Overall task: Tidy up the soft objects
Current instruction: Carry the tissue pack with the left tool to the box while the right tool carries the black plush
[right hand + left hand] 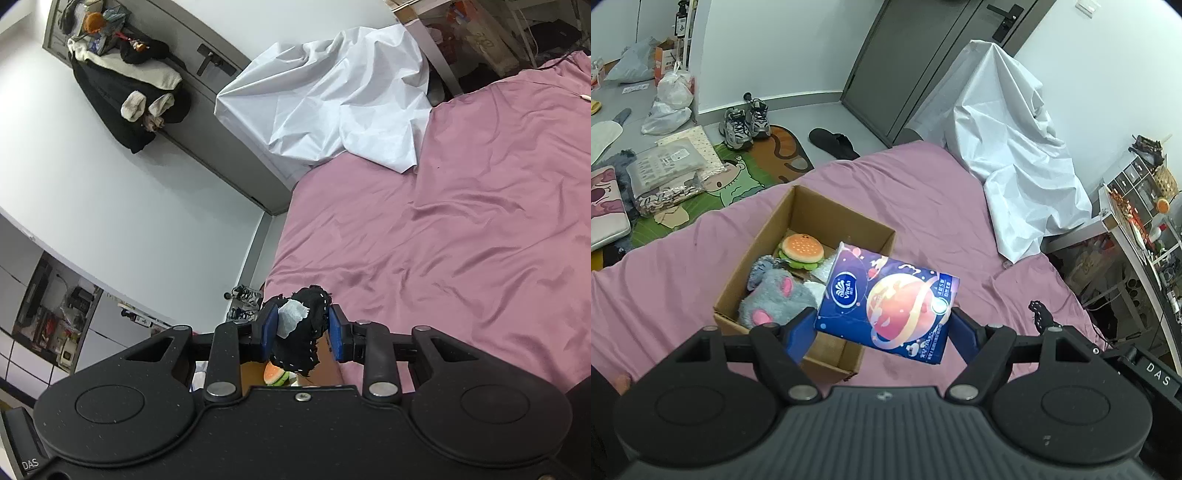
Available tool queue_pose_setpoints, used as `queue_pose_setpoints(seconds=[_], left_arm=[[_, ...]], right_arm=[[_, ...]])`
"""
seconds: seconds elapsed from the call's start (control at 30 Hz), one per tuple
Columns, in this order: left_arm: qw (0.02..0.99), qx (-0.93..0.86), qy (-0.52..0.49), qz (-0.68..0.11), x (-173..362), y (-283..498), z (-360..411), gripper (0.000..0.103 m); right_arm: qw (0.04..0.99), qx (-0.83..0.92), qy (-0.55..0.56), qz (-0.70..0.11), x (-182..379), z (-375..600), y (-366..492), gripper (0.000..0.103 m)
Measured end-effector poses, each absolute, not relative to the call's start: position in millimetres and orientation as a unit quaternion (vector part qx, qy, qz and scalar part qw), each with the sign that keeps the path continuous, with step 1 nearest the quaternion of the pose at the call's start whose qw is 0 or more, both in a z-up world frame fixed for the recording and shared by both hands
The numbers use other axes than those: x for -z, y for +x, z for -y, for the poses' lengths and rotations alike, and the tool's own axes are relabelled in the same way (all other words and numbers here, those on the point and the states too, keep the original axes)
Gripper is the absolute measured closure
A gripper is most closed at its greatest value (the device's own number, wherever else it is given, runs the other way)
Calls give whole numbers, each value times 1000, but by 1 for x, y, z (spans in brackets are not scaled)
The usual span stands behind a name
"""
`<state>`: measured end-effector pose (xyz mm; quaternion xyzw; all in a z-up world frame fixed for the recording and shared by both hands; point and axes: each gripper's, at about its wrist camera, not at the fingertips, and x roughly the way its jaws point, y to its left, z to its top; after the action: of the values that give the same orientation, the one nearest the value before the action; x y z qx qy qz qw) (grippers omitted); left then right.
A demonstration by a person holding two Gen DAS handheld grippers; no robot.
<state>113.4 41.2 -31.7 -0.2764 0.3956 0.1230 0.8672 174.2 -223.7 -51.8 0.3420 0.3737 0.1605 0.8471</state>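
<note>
Pink bedsheet (461,229) (creased), cardboard box (757,258) on it.

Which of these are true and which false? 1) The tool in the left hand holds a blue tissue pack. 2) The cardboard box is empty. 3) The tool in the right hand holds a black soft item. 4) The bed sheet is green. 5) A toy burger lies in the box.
1) True: the left tool clamps the blue tissue pack by its sides, above the box.
2) False: the cardboard box already holds a grey plush toy and a toy burger.
3) True: the right tool is shut on a black soft item with a white tag.
4) False: the bed sheet is pink.
5) True: the toy burger sits in the box's far part.
</note>
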Motion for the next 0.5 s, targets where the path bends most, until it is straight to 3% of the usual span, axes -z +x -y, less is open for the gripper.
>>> queue_pose_setpoints(seconds=[0.5], left_arm=[[858, -139, -302, -391, 43, 104, -87, 28]], right_arm=[[853, -174, 301, -390, 50, 177, 172, 73]])
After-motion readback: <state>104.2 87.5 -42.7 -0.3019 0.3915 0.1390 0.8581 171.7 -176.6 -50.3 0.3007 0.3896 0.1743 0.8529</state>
